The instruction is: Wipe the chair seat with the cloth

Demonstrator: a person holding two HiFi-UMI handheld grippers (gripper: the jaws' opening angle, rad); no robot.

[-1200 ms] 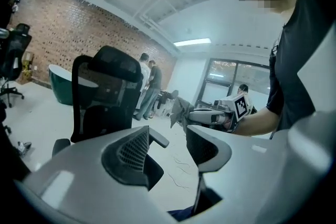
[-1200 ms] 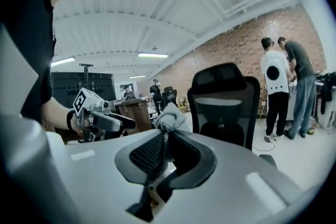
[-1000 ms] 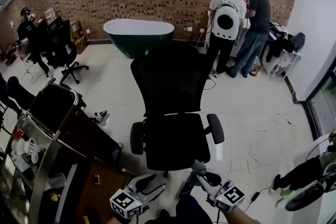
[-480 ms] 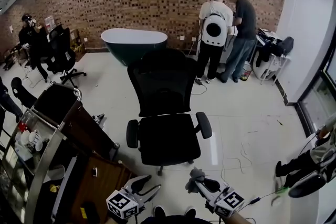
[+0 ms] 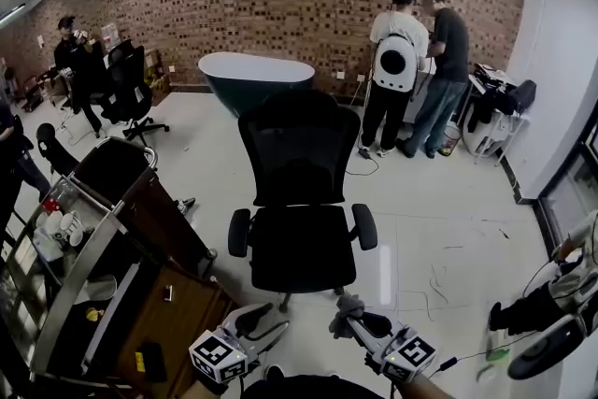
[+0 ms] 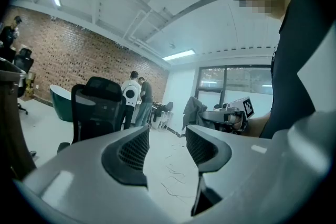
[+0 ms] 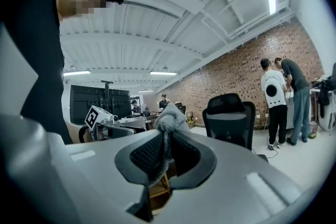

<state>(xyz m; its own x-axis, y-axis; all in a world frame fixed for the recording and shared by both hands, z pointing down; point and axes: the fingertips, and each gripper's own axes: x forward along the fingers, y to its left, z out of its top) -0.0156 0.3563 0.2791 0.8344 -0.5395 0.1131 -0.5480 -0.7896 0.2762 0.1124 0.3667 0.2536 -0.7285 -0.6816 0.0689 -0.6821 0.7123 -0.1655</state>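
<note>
A black office chair (image 5: 299,192) stands on the pale floor in the middle of the head view, its seat (image 5: 301,248) facing me and bare. My right gripper (image 5: 350,313) is held low in front of the seat, shut on a grey cloth (image 5: 348,306) that pokes up between the jaws; the cloth (image 7: 167,122) also shows in the right gripper view. My left gripper (image 5: 262,322) hangs to the left of it, open and empty, with floor visible between its fingers (image 6: 131,152). Both grippers are apart from the chair (image 7: 230,122).
A dark cart (image 5: 112,229) with cups and a wooden cabinet (image 5: 177,313) stand at the left. A dark green tub (image 5: 257,75) sits behind the chair. Two people (image 5: 416,70) stand at the back right by a table, another person (image 5: 79,61) at the back left. Cables (image 5: 444,280) lie on the floor right.
The view has pulled back from the chair and lifted slightly, so the chair sits a little farther away. Both grippers stay low in front of me, the right still shut on the cloth.
</note>
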